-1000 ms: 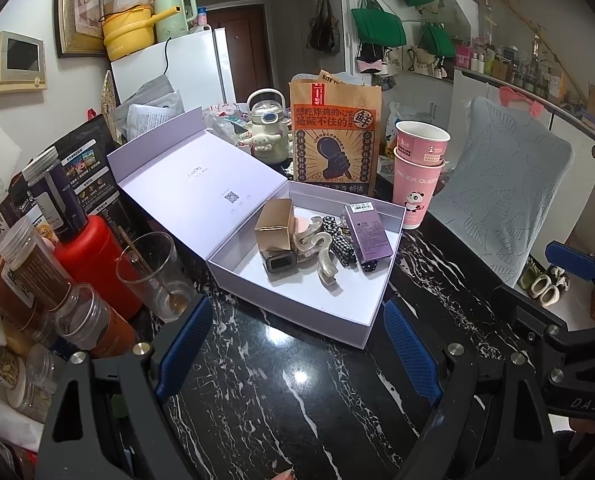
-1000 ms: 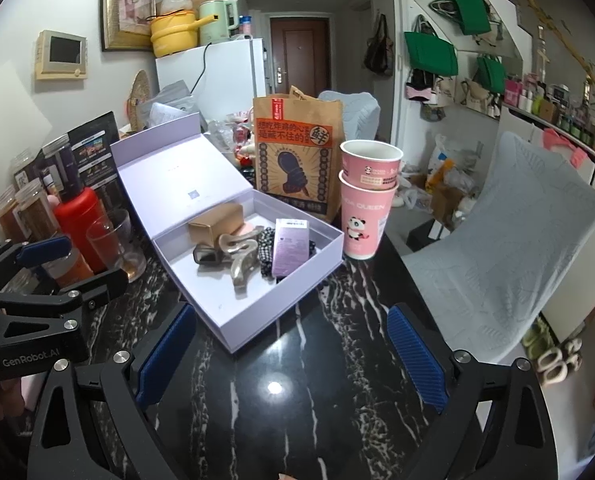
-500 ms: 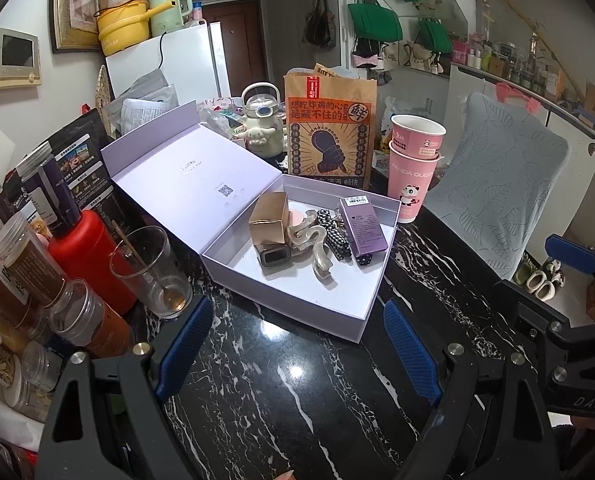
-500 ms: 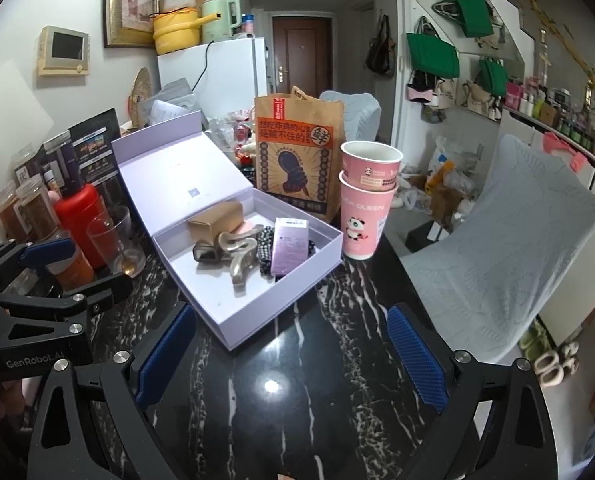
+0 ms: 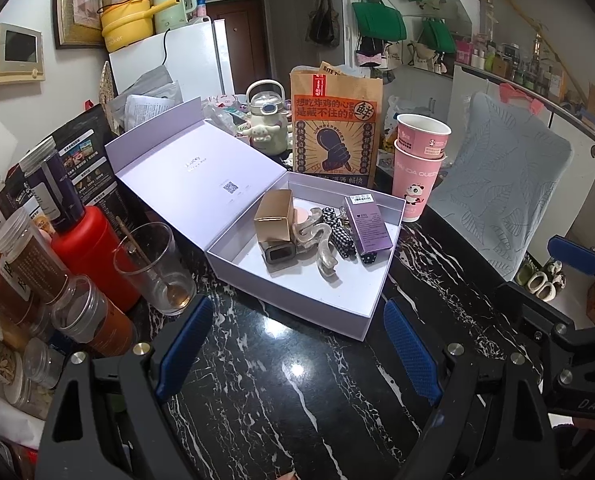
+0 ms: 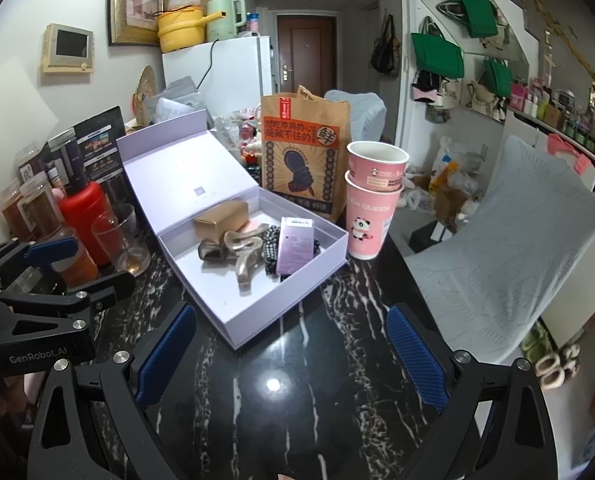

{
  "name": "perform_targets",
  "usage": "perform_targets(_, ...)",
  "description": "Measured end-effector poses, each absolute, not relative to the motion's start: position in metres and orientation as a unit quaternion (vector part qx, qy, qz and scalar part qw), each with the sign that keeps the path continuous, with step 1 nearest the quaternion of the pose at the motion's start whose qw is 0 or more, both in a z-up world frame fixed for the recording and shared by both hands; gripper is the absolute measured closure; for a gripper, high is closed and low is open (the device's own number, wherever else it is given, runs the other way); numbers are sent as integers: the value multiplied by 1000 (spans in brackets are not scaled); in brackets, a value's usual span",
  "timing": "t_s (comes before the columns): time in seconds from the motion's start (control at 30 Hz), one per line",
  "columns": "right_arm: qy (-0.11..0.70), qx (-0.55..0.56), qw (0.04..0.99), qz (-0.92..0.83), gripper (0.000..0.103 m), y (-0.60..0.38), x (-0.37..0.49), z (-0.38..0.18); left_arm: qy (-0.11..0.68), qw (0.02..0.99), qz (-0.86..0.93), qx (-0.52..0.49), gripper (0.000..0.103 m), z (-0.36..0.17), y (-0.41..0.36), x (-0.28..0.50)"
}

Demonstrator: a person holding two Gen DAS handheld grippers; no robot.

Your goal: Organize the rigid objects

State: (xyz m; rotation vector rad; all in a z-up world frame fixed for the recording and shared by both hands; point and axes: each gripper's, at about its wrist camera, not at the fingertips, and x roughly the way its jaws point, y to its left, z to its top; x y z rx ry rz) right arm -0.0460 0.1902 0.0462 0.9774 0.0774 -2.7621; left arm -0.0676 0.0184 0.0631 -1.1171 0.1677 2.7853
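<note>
A lilac box [image 5: 337, 312] sits open on a black marble table [image 5: 277, 400], lid leaning back at ten o'clock. Inside lie a gold carton [image 5: 274, 216], a purple carton [image 5: 368, 224], a hair claw [image 5: 317, 242] and a checked tie [image 5: 339, 232]. Pink cups [image 5: 415, 168] stand at two o'clock, a glass [image 5: 155, 268] at nine. The left gripper [image 5: 297, 344] and right gripper [image 6: 293, 352] hover before the box, both spread apart and empty.

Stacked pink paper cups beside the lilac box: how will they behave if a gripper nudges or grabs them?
The two stacked pink paper cups stand tall on a narrow base, so a high nudge probably tips them. Thin paper walls likely dent under a firm pinch. The upper cup sits loosely nested, so gripping it may lift it alone. They look light.
</note>
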Motion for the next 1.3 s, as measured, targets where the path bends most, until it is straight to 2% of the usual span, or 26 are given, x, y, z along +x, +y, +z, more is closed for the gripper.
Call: perform_targets(1.3, 22, 342, 99, -934, 3, 197, -45, 39, 49, 70, 919, -386, 15, 51, 21, -70)
